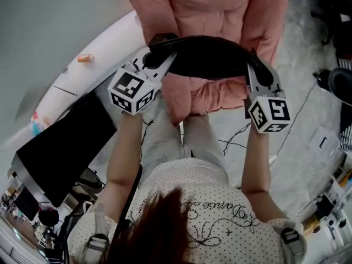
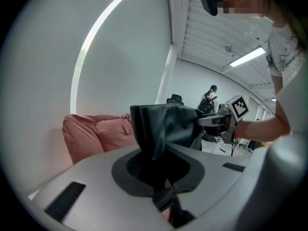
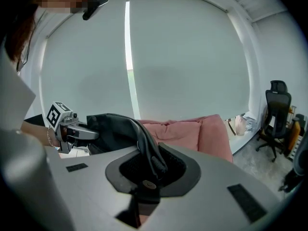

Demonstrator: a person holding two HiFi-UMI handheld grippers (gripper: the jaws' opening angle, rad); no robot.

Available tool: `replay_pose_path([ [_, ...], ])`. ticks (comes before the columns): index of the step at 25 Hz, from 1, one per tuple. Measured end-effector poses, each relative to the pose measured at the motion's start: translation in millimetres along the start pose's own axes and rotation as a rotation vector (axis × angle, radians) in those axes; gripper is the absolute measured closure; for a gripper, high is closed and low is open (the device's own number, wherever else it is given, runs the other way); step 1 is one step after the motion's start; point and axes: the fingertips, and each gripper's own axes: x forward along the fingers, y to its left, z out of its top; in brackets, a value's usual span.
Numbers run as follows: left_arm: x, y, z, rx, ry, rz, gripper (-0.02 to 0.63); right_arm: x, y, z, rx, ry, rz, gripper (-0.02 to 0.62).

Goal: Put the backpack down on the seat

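A black backpack (image 1: pixel 209 56) hangs stretched between my two grippers, just above the front of a pink cushioned seat (image 1: pixel 209 10). My left gripper (image 1: pixel 154 56) is shut on the bag's left end, where dark fabric (image 2: pixel 159 124) bunches into its jaws. My right gripper (image 1: pixel 256 65) is shut on the right end, with a black strap (image 3: pixel 151 158) running into its jaws. The seat (image 2: pixel 91 136) shows behind the bag in the left gripper view, and in the right gripper view the seat (image 3: pixel 192 131) lies past the bag (image 3: pixel 120 126). Whether the bag touches the cushion is hidden.
A white curved sill (image 1: pixel 88 78) with a small orange object (image 1: pixel 85 58) runs behind the seat. A black screen (image 1: pixel 66 147) stands at my left. Cables (image 1: pixel 236 136) lie on the grey floor at right. An office chair (image 3: pixel 274 114) stands far right.
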Motion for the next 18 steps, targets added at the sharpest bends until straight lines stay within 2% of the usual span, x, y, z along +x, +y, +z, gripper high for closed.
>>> replay_pose_path([
  [5,39,-3,-35,-0.063,0.042,0.001,0.569,19,-34,-32,-0.011,0.078,0.020,0.529],
  [11,70,8,-86,-0.153,0.095,0.013,0.568,49,-51,-76,-0.016,0.161,0.036,0.526],
  [18,99,8,-140,-0.166,0.184,0.034,0.568,75,-70,-129,0.006,0.256,0.045,0.525],
])
